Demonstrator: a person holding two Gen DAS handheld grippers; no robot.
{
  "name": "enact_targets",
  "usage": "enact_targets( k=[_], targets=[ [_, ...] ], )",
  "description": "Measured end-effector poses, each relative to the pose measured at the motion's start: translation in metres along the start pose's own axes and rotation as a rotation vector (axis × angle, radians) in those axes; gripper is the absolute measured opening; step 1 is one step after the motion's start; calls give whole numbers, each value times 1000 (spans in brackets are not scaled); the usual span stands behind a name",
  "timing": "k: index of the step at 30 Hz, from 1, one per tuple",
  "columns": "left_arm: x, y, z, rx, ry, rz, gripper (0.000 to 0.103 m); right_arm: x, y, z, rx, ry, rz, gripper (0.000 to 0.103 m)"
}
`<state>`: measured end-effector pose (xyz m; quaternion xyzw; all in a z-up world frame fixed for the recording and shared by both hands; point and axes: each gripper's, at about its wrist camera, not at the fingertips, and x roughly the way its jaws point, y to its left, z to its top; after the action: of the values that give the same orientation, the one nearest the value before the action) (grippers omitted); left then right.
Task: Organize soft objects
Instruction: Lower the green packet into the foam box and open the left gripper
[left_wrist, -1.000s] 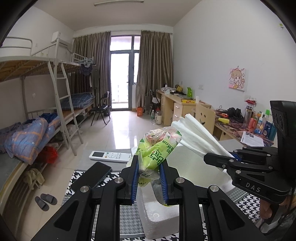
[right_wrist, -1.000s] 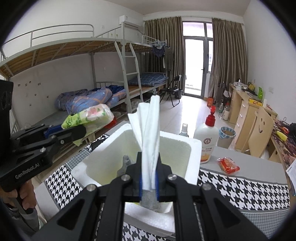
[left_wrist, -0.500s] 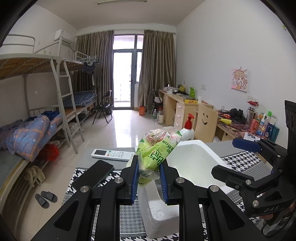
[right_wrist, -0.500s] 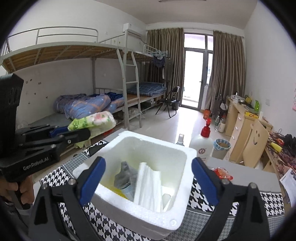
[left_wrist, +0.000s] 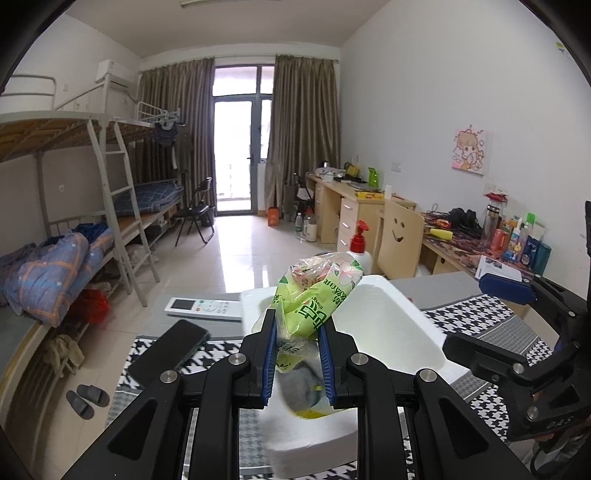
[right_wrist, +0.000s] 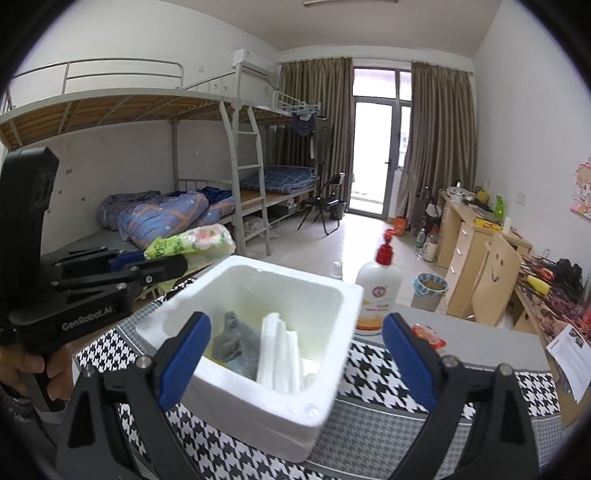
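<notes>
A white foam box (right_wrist: 334, 295) stands on the houndstooth table cloth (right_wrist: 373, 373); it also shows in the left wrist view (left_wrist: 402, 314). Inside it lie a folded white towel (right_wrist: 279, 356) and a grey cloth (right_wrist: 236, 341). My left gripper (left_wrist: 297, 354) is shut on a green tissue pack (left_wrist: 314, 295) and holds it over the box's near left edge; the pack also shows in the right wrist view (right_wrist: 192, 243). My right gripper (right_wrist: 295, 354) is open and empty, just in front of the box.
A white lotion bottle with a red pump (right_wrist: 378, 291) stands behind the box, a red snack packet (right_wrist: 428, 334) beside it. A black phone (left_wrist: 168, 350) and a white remote (left_wrist: 203, 308) lie left of the box. Bunk beds stand left, desks right.
My right gripper opened and let the white towel fall into the box, then drew back. My left gripper has kept hold of the tissue pack over the box.
</notes>
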<state>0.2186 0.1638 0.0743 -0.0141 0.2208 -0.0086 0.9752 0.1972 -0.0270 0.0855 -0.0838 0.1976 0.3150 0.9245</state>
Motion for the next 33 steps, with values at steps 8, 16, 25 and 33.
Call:
enact_targets(
  k=[8, 16, 25, 33],
  targets=[
    [18, -25, 2, 21, 22, -45, 22, -22, -21, -10, 27, -19, -58, 96],
    [29, -37, 3, 30, 41, -52, 22, -29, -35, -17, 49, -23, -85, 96],
    [37, -40, 5, 32, 47, -42, 22, -35, -42, -25, 67, -24, -103, 96],
    [43, -38, 4, 17, 50, 13, 24, -33, -44, -27, 65, -18, -101, 96]
  ],
)
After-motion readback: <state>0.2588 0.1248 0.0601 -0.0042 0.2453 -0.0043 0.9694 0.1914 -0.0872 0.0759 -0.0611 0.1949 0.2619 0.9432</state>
